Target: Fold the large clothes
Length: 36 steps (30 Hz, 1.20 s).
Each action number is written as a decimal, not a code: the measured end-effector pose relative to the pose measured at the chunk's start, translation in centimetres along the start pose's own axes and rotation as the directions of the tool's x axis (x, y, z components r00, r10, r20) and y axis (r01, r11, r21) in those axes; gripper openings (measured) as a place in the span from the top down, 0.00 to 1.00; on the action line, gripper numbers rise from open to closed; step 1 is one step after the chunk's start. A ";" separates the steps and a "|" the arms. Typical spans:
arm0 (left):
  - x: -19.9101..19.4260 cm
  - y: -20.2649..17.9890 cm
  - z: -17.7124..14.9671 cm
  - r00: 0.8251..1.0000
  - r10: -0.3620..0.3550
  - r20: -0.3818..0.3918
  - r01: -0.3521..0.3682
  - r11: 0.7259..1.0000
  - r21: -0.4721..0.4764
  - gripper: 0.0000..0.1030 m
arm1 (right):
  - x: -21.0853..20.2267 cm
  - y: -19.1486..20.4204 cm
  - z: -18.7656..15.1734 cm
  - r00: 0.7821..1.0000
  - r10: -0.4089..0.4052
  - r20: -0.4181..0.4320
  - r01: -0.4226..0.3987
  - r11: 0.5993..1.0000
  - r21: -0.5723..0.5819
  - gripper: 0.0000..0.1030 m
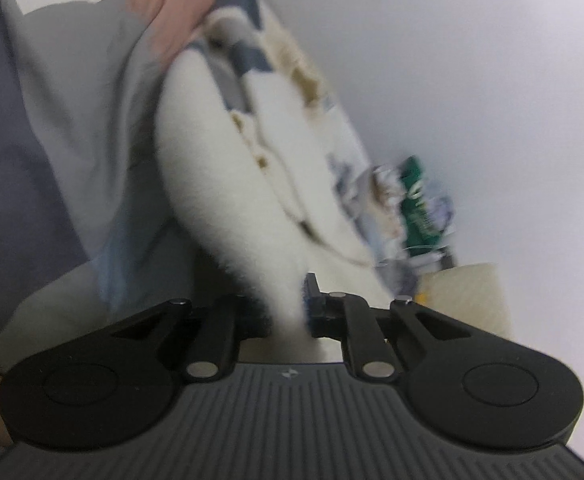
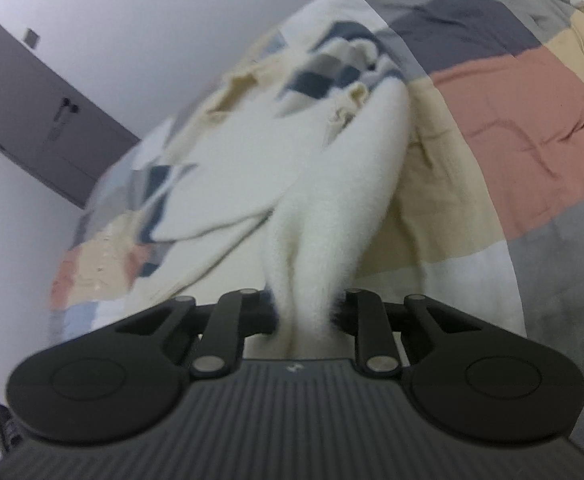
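A large fluffy white garment with cream and dark blue patches lies over a patchwork quilt. In the left wrist view my left gripper is shut on a bunched fold of its white fleece, which runs up and away from the jaws. In the right wrist view the same white garment stretches from the bed into my right gripper, which is shut on a thick twisted bunch of it. Both fingertip pairs are hidden by the fleece.
The patchwork quilt in grey, salmon, cream and blue covers the bed. A plain white wall stands behind. A grey door with a handle is at the left. Cluttered items and a green package sit beside a cream surface.
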State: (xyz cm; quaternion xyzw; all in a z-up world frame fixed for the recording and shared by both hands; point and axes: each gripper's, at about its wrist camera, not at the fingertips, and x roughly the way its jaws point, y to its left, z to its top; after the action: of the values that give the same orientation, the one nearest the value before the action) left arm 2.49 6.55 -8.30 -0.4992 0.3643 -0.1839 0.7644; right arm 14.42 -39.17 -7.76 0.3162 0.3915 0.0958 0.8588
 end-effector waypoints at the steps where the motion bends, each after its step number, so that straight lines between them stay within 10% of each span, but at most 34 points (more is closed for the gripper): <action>1: -0.5 -0.3 0.0 1.000 -0.020 0.007 0.020 1.000 0.000 0.87 | -0.7 0.0 0.1 1.000 0.021 0.006 -0.021 1.000 0.001 0.80; 22: -14.9 -6.1 -6.5 0.922 -0.383 0.053 0.378 0.922 0.083 0.87 | -17.6 4.5 -0.5 0.944 0.322 0.069 -0.313 0.943 -0.112 0.79; 29: -12.6 -7.2 -3.6 0.940 -0.332 0.076 0.322 0.940 0.117 0.87 | -14.5 4.1 1.7 0.956 0.287 0.069 -0.284 0.958 -0.042 0.78; 36: -3.8 -9.2 6.2 0.982 -0.108 0.152 0.082 0.983 0.167 0.86 | -5.3 5.0 6.4 0.973 0.207 0.099 -0.212 0.976 0.048 0.76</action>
State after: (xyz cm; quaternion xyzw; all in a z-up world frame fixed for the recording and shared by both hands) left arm 5.34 8.93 2.84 -0.4663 0.2613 -0.2081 0.8192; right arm 15.99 -40.45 1.72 0.3849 0.3178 0.1593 0.8517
